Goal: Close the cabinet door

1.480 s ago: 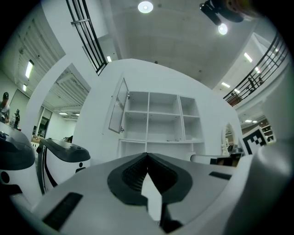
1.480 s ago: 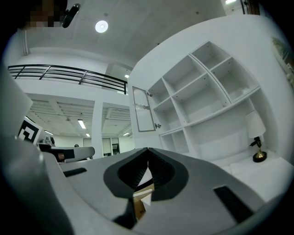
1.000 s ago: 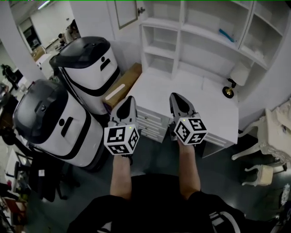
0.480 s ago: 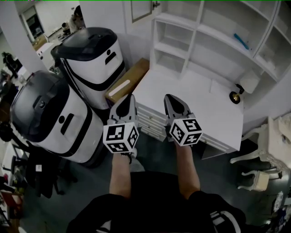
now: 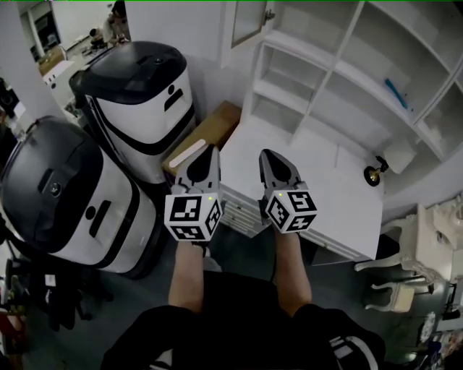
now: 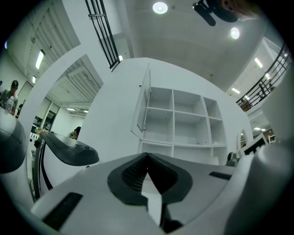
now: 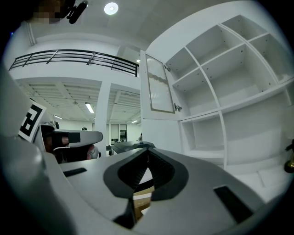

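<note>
Holds left gripper (image 5: 210, 150) and right gripper (image 5: 265, 155) side by side, each with jaws pressed together on nothing, tips over the near edge of the white desk (image 5: 325, 184). Finds the cabinet door (image 5: 249, 22) well ahead of and above both grippers, untouched, swung open from the left edge of the shelf unit (image 5: 340, 79). Leaves two black-and-white machines (image 5: 141, 101) off to the left gripper's left.

Cabinet door (image 5: 248, 22): white painted, glazed panel. Box (image 5: 215, 124): brown cardboard. Desk (image 5: 318, 181): matt white.
</note>
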Tool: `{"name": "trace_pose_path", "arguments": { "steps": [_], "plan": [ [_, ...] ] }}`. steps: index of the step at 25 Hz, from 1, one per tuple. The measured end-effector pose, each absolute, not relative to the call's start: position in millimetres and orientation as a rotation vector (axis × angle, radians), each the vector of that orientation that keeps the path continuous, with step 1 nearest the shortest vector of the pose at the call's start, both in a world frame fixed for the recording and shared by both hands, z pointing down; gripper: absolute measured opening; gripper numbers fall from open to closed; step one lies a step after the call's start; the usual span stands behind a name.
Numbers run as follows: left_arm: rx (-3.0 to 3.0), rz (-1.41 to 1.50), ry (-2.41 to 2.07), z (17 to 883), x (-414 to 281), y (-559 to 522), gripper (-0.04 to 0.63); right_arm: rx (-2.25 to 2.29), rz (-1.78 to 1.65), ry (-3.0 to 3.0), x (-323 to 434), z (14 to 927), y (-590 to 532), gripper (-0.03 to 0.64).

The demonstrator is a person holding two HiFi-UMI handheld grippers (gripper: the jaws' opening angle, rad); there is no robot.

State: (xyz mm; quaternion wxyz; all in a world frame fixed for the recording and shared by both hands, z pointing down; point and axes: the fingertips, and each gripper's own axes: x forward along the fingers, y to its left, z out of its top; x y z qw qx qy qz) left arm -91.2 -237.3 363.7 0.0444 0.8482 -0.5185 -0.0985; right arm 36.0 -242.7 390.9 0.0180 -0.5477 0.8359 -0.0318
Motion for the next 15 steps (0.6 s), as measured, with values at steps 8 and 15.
{"name": "trace_pose_path", "arguments": {
  "steps": [8, 15],
  "plan": [
    [2.636, -0.292, -1.601, 347.4, -144.8, -312.0, 0.012, -1.689, -0.004, 2.530, -15.1, 360.9, -321.4, 0.020],
    [2.665, -0.339, -1.601, 331.6, -190.9, -360.1, 0.012, -1.637, 0.164, 2.468, -62.3, 330.9, -353.5, 0.021]
  ]
}}
